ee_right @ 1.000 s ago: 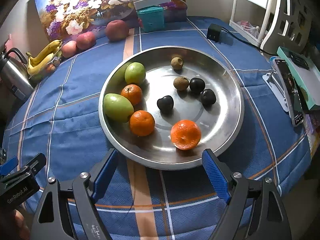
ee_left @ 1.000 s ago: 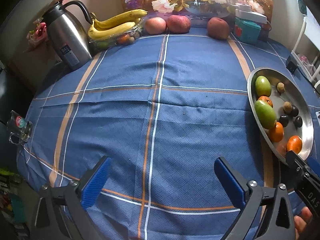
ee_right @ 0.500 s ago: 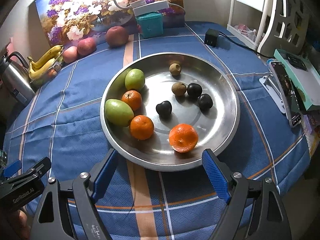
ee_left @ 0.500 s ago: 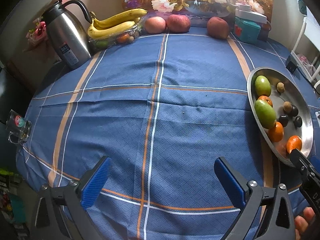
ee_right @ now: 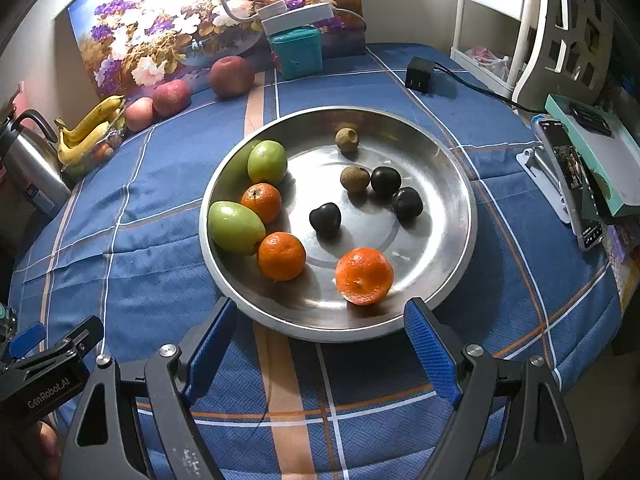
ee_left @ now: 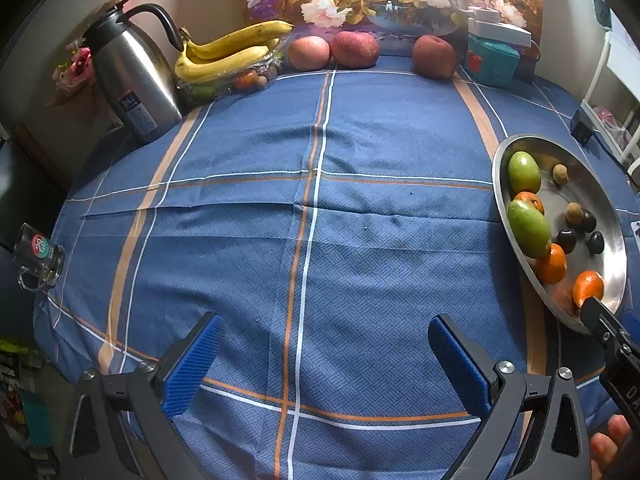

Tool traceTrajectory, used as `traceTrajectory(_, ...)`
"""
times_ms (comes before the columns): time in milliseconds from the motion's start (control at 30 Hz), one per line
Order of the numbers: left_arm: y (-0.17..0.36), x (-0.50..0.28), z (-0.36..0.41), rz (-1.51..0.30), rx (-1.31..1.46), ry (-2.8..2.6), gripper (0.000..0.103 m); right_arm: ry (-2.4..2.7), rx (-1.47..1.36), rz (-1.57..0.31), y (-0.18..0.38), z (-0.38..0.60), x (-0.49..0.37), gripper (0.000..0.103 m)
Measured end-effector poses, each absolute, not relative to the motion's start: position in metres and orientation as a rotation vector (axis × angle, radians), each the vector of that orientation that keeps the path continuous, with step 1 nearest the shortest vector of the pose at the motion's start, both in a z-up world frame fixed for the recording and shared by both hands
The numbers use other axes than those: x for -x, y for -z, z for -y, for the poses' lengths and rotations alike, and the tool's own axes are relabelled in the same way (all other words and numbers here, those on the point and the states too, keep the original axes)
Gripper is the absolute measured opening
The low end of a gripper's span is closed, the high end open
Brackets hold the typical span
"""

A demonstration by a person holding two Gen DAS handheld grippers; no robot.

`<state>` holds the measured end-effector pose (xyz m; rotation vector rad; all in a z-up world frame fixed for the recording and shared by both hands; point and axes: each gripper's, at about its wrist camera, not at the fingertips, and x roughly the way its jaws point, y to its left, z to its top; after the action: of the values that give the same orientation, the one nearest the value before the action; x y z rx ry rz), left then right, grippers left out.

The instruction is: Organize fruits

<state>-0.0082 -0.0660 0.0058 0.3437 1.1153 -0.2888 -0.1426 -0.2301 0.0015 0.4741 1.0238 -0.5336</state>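
Observation:
A round steel plate [ee_right: 448, 168] on the blue checked tablecloth holds two green mangoes [ee_right: 236, 227], three oranges [ee_right: 364, 275], three dark fruits [ee_right: 325, 219] and two brown ones [ee_right: 355, 178]. It also shows at the right in the left wrist view [ee_left: 600, 208]. Bananas [ee_left: 228, 50] and three red apples [ee_left: 354, 49] lie at the far edge. My right gripper [ee_right: 320, 348] is open and empty, just short of the plate's near rim. My left gripper [ee_left: 320, 360] is open and empty over bare cloth.
A steel kettle [ee_left: 132, 76] stands far left. A glass mug [ee_left: 38, 256] sits at the left edge. A teal box [ee_right: 297, 56], a black charger [ee_right: 419, 74], a phone on a stand [ee_right: 568, 184] and a box [ee_right: 596, 148] lie at the back and right.
My right gripper has pulled back and risen slightly, so the plate looks smaller and farther. The left gripper has barely moved. Both stay open.

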Motion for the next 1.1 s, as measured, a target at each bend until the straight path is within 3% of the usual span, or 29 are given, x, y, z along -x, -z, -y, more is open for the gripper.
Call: traceTrajectory(1100,-0.0107,0.0082,0.0634,-1.090,-0.313,0.275,0.103,0.515,-0.460,-1.035,-0.0008,0.2264,0.1393,0.086)
